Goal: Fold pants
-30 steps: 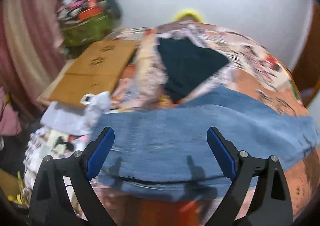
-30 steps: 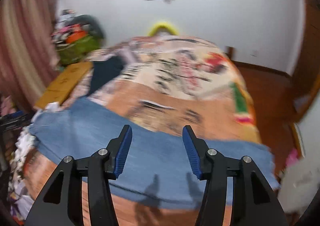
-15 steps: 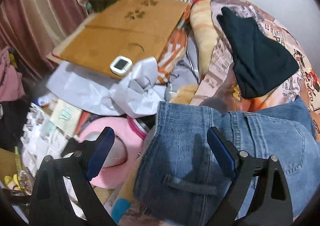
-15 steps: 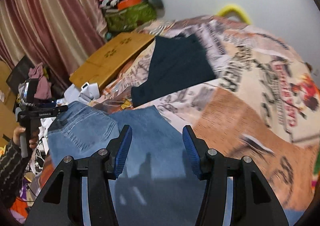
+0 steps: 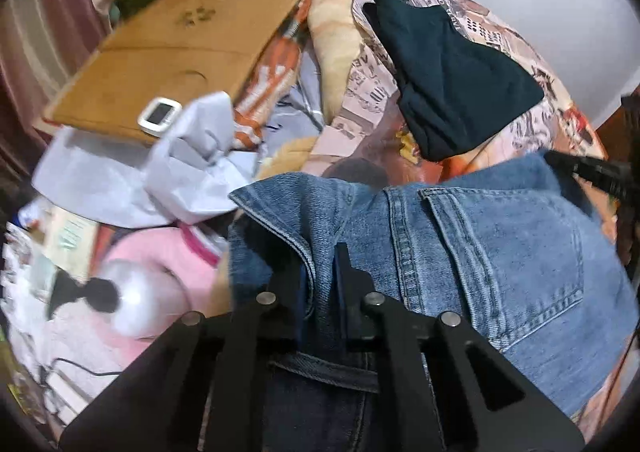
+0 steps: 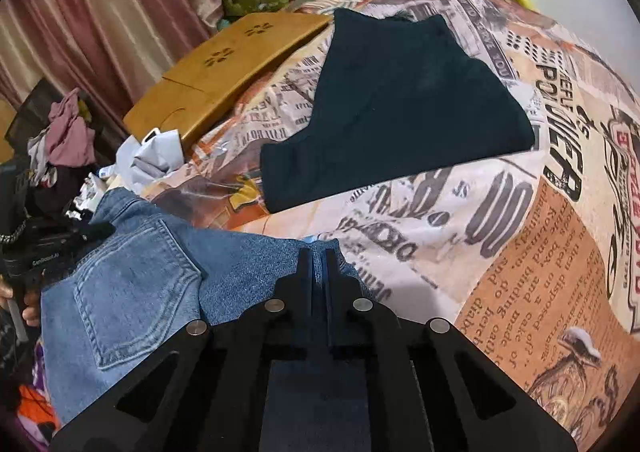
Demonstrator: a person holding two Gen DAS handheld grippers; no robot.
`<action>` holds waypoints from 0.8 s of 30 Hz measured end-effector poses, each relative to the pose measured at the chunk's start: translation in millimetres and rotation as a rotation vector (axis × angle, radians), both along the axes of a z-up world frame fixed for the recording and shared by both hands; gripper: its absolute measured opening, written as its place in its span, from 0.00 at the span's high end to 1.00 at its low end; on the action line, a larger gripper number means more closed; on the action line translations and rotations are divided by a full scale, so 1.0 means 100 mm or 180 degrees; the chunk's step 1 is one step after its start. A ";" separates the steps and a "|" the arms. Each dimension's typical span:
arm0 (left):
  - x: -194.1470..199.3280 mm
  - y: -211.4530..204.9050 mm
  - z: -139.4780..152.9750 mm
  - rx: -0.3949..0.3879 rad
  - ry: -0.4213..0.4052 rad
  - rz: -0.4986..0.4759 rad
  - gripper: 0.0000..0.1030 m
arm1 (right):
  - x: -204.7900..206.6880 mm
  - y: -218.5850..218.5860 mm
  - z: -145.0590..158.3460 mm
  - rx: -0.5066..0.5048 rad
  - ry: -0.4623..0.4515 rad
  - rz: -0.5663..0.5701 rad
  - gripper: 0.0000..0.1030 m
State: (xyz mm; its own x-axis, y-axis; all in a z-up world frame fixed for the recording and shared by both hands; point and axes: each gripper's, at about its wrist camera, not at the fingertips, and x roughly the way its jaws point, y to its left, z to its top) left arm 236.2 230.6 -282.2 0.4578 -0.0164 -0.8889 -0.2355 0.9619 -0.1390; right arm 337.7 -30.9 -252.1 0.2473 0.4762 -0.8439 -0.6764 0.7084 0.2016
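Note:
Blue denim jeans (image 5: 492,252) lie on a printed bedspread (image 6: 520,211), back pocket up. My left gripper (image 5: 320,264) is shut on the jeans' waistband edge near their left corner. My right gripper (image 6: 319,256) is shut on the far edge of the jeans (image 6: 132,284) where they meet the bedspread. The right gripper's tip shows at the right edge of the left wrist view (image 5: 592,171). The left gripper and the hand holding it show at the left of the right wrist view (image 6: 36,248).
A folded dark teal garment (image 6: 396,107) lies on the bed beyond the jeans. A wooden lap table (image 5: 172,51), white paper (image 5: 192,171), a small white device (image 5: 158,117) and a pink item (image 5: 160,264) clutter the left side. Curtains (image 6: 100,11) hang at the left.
Both grippers were open above the jeans; both have come down and shut on the denim edges. The waistband has bunched up by the left gripper.

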 end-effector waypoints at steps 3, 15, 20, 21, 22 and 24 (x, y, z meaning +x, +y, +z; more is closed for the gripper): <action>-0.16 0.03 0.01 0.0180 -0.0008 0.0073 0.86 | 0.00 -0.02 -0.01 -0.0011 -0.0038 -0.0035 0.97; -0.60 0.14 0.17 0.0157 0.0024 0.0479 0.39 | -0.29 -0.20 0.32 -0.0178 -0.0109 -0.0071 0.90; -0.92 0.17 0.25 -0.0061 0.0064 0.0630 0.26 | -0.63 -0.53 0.55 -0.0059 -0.0241 -0.0125 0.66; -0.97 0.17 0.25 -0.0105 0.0080 0.0662 0.24 | -0.72 -0.60 0.57 -0.0063 -0.0265 -0.0127 0.66; -1.02 0.16 0.24 -0.0162 0.0098 0.0692 0.23 | -0.77 -0.63 0.58 -0.0070 -0.0279 -0.0126 0.64; -1.09 0.15 0.22 -0.0319 0.0152 0.0744 0.23 | -0.91 -0.74 0.60 -0.0088 -0.0316 -0.0114 0.63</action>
State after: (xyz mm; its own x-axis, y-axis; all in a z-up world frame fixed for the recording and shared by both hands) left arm 126.8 246.0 -260.5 0.4170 -0.0042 -0.9089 -0.4584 0.8625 -0.2143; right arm 246.4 -105.3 -192.5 0.3469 0.4425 -0.8270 -0.6662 0.7369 0.1148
